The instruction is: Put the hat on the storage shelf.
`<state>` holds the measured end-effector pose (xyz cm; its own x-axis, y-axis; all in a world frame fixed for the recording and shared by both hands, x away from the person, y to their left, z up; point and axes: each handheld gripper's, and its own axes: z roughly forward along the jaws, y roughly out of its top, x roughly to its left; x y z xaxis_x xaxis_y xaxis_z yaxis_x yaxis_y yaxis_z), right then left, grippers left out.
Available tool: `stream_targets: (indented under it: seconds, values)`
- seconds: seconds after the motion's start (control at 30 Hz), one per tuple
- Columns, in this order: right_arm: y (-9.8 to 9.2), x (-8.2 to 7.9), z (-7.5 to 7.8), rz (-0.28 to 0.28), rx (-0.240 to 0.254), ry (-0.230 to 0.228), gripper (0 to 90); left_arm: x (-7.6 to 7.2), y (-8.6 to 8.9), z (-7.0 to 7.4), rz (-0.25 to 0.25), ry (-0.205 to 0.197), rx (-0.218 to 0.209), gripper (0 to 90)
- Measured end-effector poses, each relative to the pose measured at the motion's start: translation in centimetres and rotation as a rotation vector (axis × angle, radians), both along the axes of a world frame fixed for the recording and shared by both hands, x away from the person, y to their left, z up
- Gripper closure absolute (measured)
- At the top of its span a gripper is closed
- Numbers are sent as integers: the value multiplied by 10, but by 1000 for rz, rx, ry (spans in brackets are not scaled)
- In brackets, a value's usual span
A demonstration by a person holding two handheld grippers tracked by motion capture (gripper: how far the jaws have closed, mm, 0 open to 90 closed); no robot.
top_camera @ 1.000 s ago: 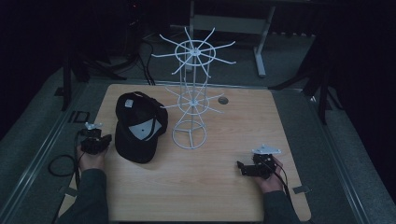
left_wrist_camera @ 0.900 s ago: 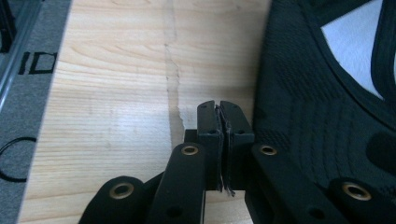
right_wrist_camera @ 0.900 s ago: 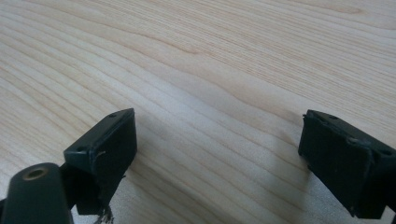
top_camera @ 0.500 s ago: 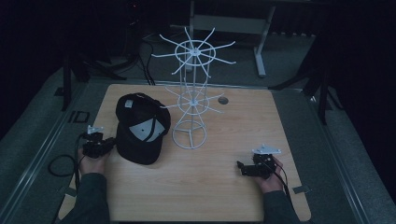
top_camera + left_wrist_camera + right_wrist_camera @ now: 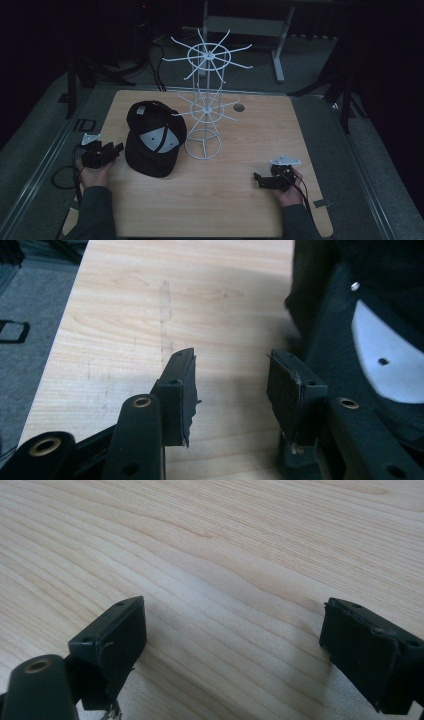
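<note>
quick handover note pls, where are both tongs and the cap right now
Left tongs: jaws have just been opening, nothing between them, just left of the black cap and apart from it.
Right tongs: open, empty, low over the wooden table at its near right.
Cap lies on the table beside the white wire rack, its rim against the rack's base ring.
Done: nothing hung on the rack yet.
Left, likely: grip the cap and hang it on a rack hook.

A dim lab: lone wooden table (image 5: 210,200), metal stand legs (image 5: 280,55) behind.
</note>
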<state>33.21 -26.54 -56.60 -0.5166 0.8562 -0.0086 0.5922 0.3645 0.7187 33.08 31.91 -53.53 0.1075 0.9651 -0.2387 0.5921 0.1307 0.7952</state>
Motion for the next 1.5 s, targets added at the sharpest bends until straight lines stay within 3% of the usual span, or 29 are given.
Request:
stream_targets:
  seconds: [0.13, 0.37, 0.6, 0.87, 1.27, 1.5]
  values:
    - [0, 0, 0, 0, 0, 0, 113, 2, -1, -2, -37, -12, -30, 516]
    - [0, 0, 0, 0, 0, 0, 113, 3, -5, -4, -78, -11, -42, 511]
    - [0, 0, 0, 0, 0, 0, 113, 6, -6, -7, -106, 8, -47, 494]
    - [0, 0, 0, 0, 0, 0, 113, 8, -7, -10, -120, 28, -57, 404]
    - [0, 0, 0, 0, 0, 0, 113, 14, -16, -14, -218, 75, -56, 359]
    - [0, 0, 0, 0, 0, 0, 113, 12, -21, -12, -247, 71, -64, 371]
